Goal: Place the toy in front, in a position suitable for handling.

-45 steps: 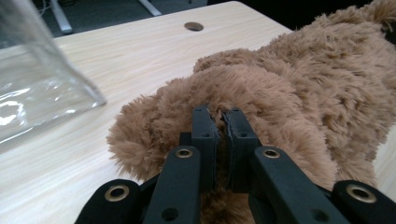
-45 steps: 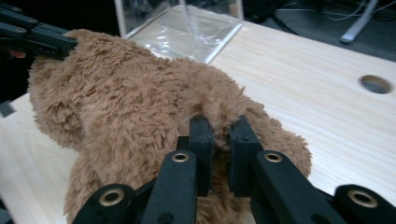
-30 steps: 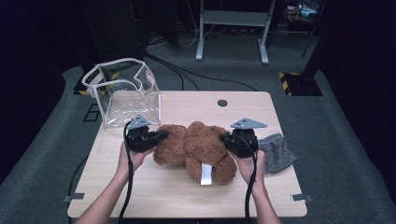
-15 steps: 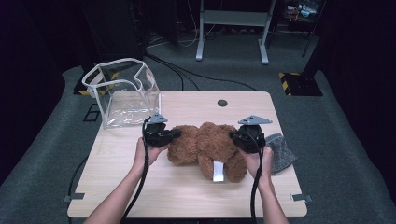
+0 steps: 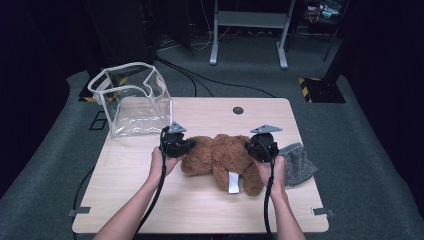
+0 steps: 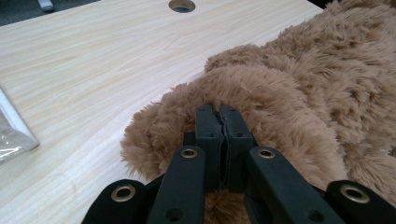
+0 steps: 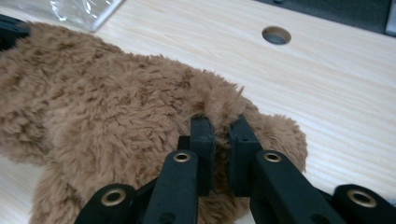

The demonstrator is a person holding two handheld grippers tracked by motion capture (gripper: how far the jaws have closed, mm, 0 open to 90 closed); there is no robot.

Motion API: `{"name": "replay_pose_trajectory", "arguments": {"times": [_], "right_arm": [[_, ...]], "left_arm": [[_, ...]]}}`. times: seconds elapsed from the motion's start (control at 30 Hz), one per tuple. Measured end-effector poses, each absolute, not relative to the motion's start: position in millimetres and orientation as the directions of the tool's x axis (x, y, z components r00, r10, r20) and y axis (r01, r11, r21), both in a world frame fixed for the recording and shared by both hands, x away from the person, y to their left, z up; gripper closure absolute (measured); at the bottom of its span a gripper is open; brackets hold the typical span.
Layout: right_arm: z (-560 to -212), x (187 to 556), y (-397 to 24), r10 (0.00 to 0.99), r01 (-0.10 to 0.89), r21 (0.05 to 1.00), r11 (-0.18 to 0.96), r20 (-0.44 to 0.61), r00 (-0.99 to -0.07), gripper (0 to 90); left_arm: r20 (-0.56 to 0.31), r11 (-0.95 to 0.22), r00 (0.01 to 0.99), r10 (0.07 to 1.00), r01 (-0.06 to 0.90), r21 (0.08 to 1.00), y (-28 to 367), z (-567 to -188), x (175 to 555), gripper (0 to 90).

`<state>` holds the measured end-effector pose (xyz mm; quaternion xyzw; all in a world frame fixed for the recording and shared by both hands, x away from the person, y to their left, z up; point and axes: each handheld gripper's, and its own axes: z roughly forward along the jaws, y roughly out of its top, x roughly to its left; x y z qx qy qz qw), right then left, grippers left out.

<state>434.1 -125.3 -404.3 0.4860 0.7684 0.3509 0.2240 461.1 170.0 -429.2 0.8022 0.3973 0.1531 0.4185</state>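
Note:
A brown plush bear (image 5: 222, 159) lies across the middle of the wooden table (image 5: 200, 200), a white label (image 5: 233, 182) hanging from its near side. At the bear's left end, my left gripper (image 5: 181, 148) is shut on a fold of its fur; in the left gripper view the bear (image 6: 299, 93) bulges around my left gripper (image 6: 222, 114), whose jaws are pinched together. My right gripper (image 5: 254, 148) is shut on the fur at the bear's right end. In the right gripper view the bear (image 7: 107, 107) has a tuft clamped in my right gripper (image 7: 219, 126).
A clear plastic pouch (image 5: 131, 99) with white trim stands open at the table's back left corner. A grey cloth (image 5: 297, 163) lies at the right edge, just beyond my right hand. A round hole (image 5: 238, 110) sits in the tabletop near the back edge.
Both grippers have carried the bear to the right and down toward the table, away from the clear pouch. Both grips stay the same.

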Motion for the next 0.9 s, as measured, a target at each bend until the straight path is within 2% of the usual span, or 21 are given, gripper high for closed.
{"name": "replay_pose_trajectory", "arguments": {"times": [0.13,0.23,0.57,0.67,0.77,0.83,0.9], "right_arm": [[-414,439,-130,0.917,0.615,0.744,0.262,0.007,-0.399,83.7],[-420,444,-133,0.924,0.621,0.744,0.246,0.013,-0.382,83.7],[-412,450,-132,0.930,0.559,0.793,0.242,-0.025,-0.368,83.7],[-420,451,-131,0.932,0.578,0.781,0.237,-0.014,-0.363,83.2],[-426,452,-136,0.928,0.597,0.771,0.220,0.023,-0.372,80.3],[-425,451,-139,0.926,0.602,0.768,0.220,0.031,-0.377,76.4],[-422,450,-140,0.930,0.610,0.763,0.213,0.034,-0.367,66.5]], "left_arm": [[-0.088,-0.330,0.637,0.765,0.506,0.797,163,-429,467,87.6],[-0.057,-0.344,0.631,0.773,0.493,0.799,157,-428,472,87.7],[-0.037,-0.348,0.625,0.780,0.482,0.804,158,-419,477,88.6],[-0.056,-0.337,0.629,0.776,0.487,0.806,160,-423,475,87.2],[-0.067,-0.325,0.628,0.776,0.488,0.810,163,-424,474,75.3],[-0.071,-0.315,0.613,0.787,0.497,0.809,165,-424,474,59.8],[-0.092,-0.295,0.605,0.791,0.508,0.809,170,-424,473,49.5]]}}
